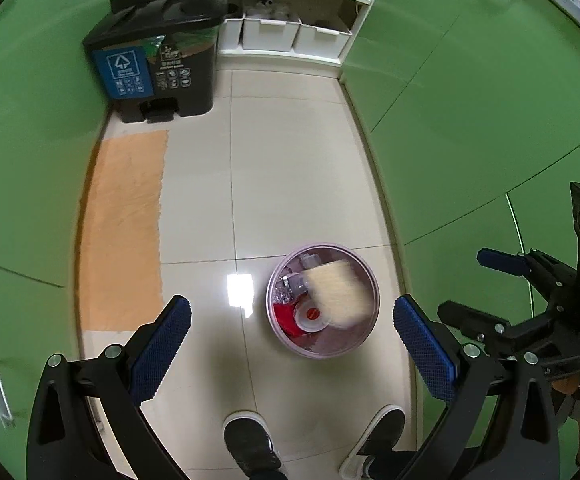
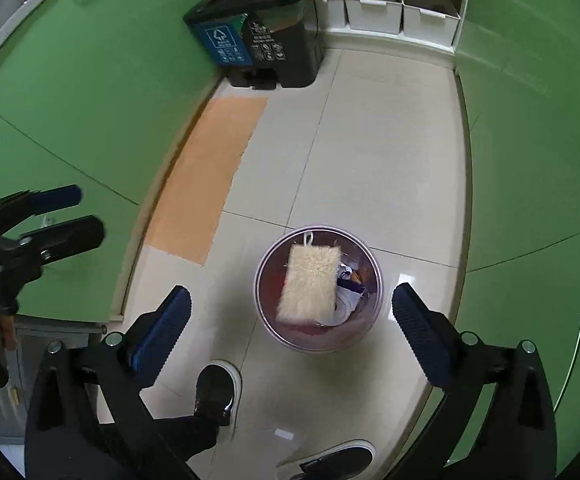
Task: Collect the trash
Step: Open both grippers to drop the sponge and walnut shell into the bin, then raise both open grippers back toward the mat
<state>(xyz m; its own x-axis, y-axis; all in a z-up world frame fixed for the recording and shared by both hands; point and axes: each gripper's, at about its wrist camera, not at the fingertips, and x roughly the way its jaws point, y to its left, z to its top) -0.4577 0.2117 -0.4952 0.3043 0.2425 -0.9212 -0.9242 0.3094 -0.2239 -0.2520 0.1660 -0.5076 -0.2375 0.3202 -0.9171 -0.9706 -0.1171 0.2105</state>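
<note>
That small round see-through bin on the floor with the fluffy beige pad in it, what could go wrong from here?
The fluffy beige rectangular pad lies on top of the other rubbish and looks near the rim, so it might slip out if the small round clear plastic bin is tipped. The bin stands close to the person's black shoes, so a step could knock it over. Both grippers are open and hold nothing.

I see a beige loofah sponge (image 2: 309, 284) with a white loop lying tilted atop red and white trash inside the small round clear bin (image 2: 373, 304) on the floor.
</note>
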